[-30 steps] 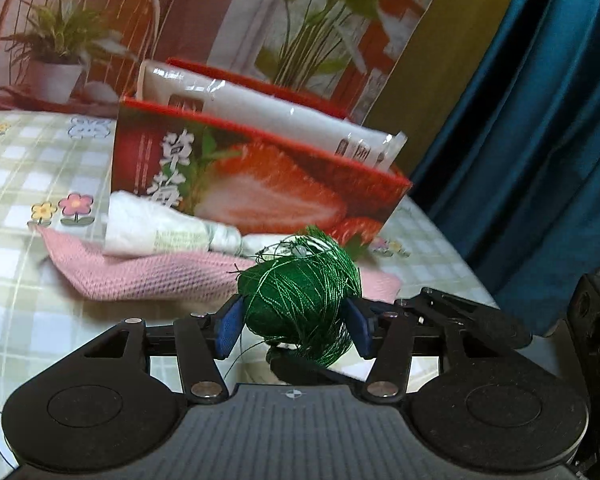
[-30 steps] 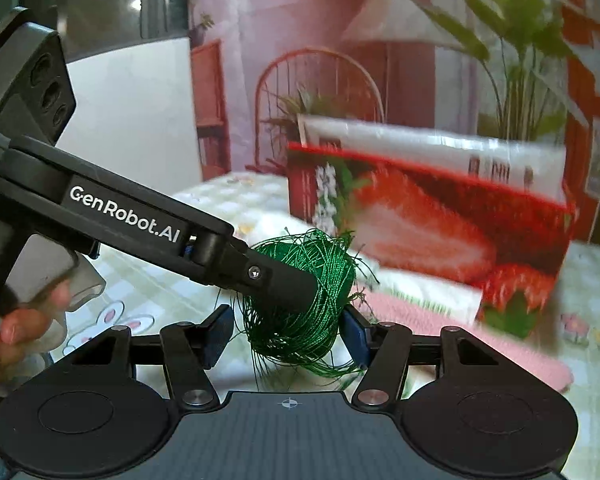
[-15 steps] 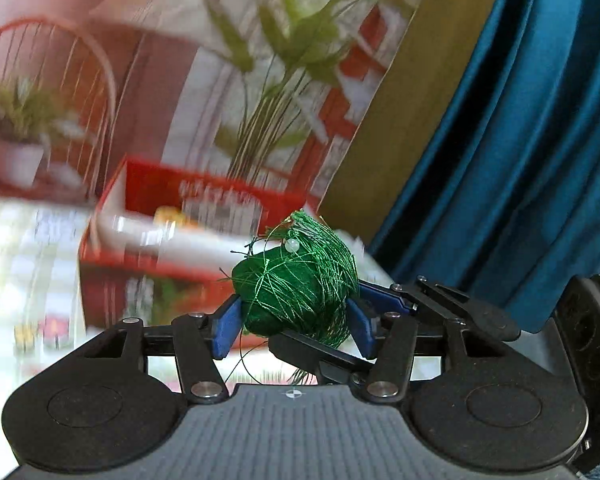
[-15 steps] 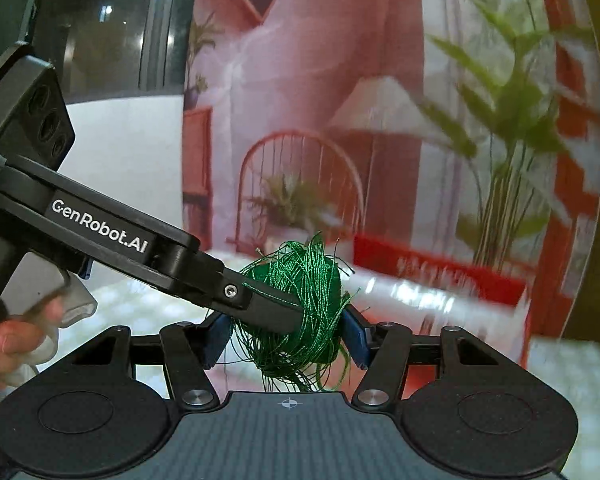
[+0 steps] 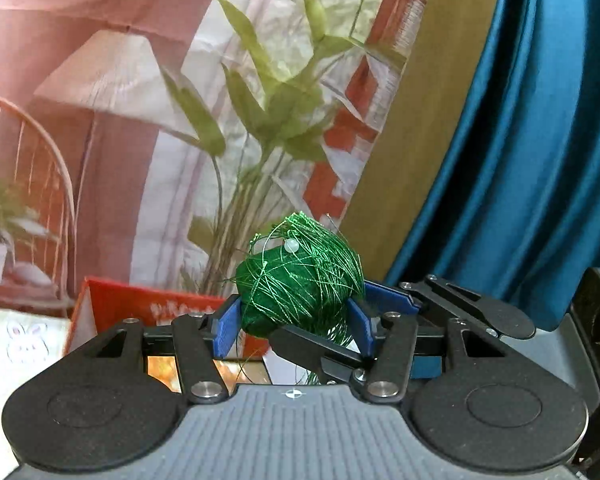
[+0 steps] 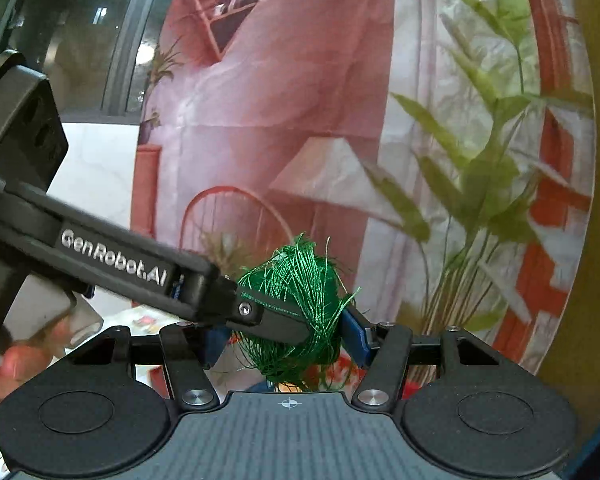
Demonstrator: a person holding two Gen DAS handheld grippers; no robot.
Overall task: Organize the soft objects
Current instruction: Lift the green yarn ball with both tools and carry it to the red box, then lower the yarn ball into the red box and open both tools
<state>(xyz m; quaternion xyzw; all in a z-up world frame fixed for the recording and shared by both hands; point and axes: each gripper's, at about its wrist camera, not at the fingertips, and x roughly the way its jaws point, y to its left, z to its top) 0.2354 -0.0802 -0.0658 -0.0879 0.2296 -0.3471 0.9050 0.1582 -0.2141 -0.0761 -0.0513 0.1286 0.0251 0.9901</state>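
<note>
Between the blue pads of the left hand-held gripper [image 5: 296, 322], left wrist view, sits a green thread ball [image 5: 300, 288], pinched on both sides, raised above a red box [image 5: 140, 304]. Right wrist view: right hand-held gripper [image 6: 284, 340] pinches the same ball [image 6: 300, 308]; the left unit's finger [image 6: 276, 320] crosses it from the left
</note>
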